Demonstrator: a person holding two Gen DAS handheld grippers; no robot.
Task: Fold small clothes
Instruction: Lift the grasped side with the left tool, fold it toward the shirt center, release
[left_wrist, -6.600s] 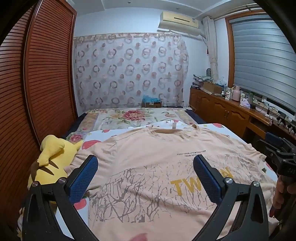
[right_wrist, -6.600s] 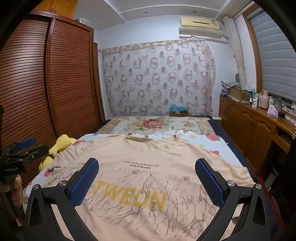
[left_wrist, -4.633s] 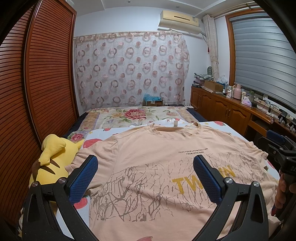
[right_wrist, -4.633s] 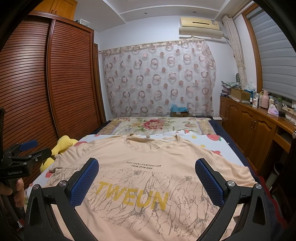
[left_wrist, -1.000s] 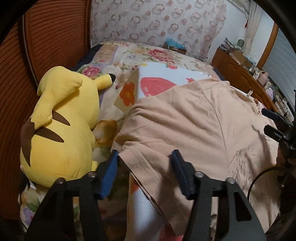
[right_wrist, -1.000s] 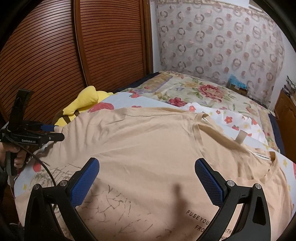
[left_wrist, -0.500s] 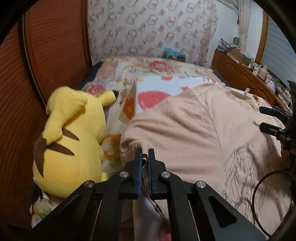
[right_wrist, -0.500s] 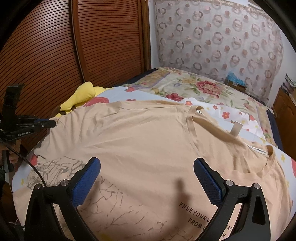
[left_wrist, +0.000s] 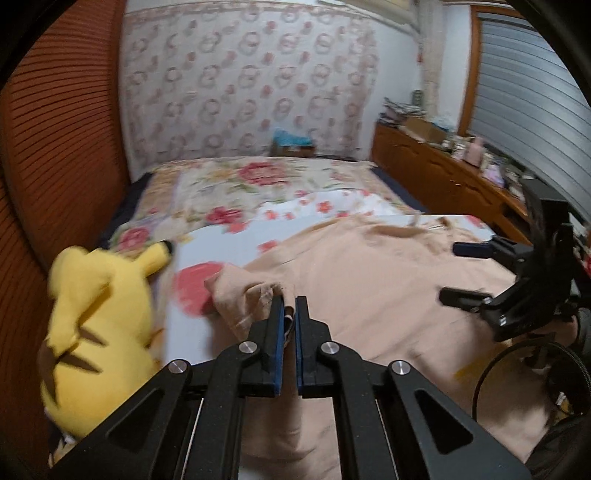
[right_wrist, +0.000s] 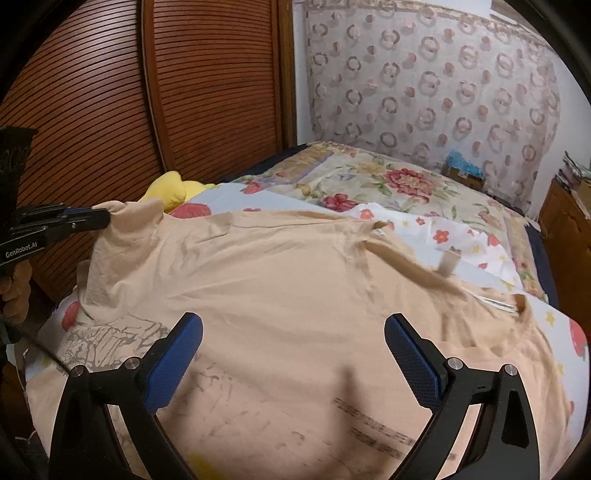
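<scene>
My left gripper is clamped on the sleeve hem of the peach T-shirt, the cloth bunched between the pads and lifted off the bed, so the sleeve peaks up toward me while the body of the shirt lies spread ahead and to the right of that gripper. I hold it by the very edge because that gives me the corner I need to carry the sleeve inward over the chest for the first fold, as I judge it. Just left of the gripper sits a yellow plush toy, close enough that I should pull the sleeve away from it rather than drag across it.

My right gripper hangs released, its blue pads standing wide apart above the shirt's front, with the faint printed lettering under it and the collar beyond. It grips nothing; I keep it ready there to pin or take the other side. From its view, the left gripper shows far to the left with the sleeve drawn taut from it.
</scene>
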